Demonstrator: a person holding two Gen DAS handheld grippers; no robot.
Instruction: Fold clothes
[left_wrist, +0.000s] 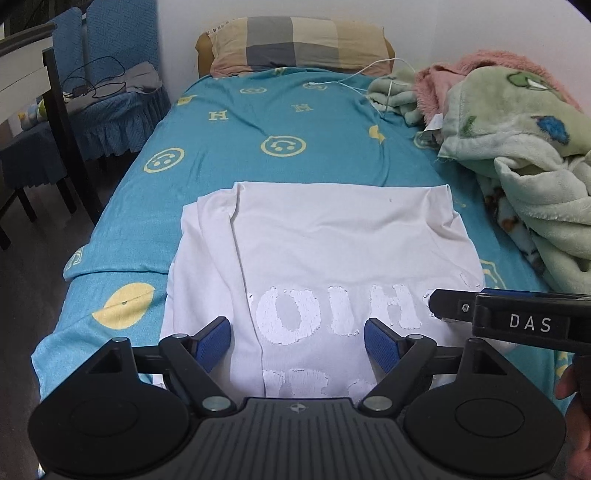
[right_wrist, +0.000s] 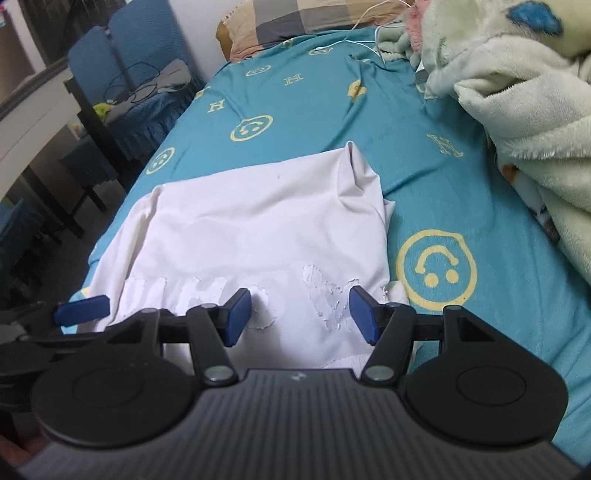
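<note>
A white T-shirt (left_wrist: 325, 243) with cracked white lettering lies on the blue bed sheet (left_wrist: 258, 122), its sides folded inward. It also shows in the right wrist view (right_wrist: 251, 229). My left gripper (left_wrist: 297, 338) is open and empty, hovering over the shirt's near end with the lettering between its blue pads. My right gripper (right_wrist: 299, 314) is open and empty over the shirt's near right part. The right gripper also shows from the side in the left wrist view (left_wrist: 436, 304), and a left fingertip (right_wrist: 83, 308) shows at the left of the right wrist view.
A checked pillow (left_wrist: 295, 42) lies at the bed's head. A heap of green and pink blankets (left_wrist: 517, 147) fills the right side, with a white cable (left_wrist: 369, 79) beside it. Blue-covered chairs (left_wrist: 110, 92) and a dark table stand to the left of the bed.
</note>
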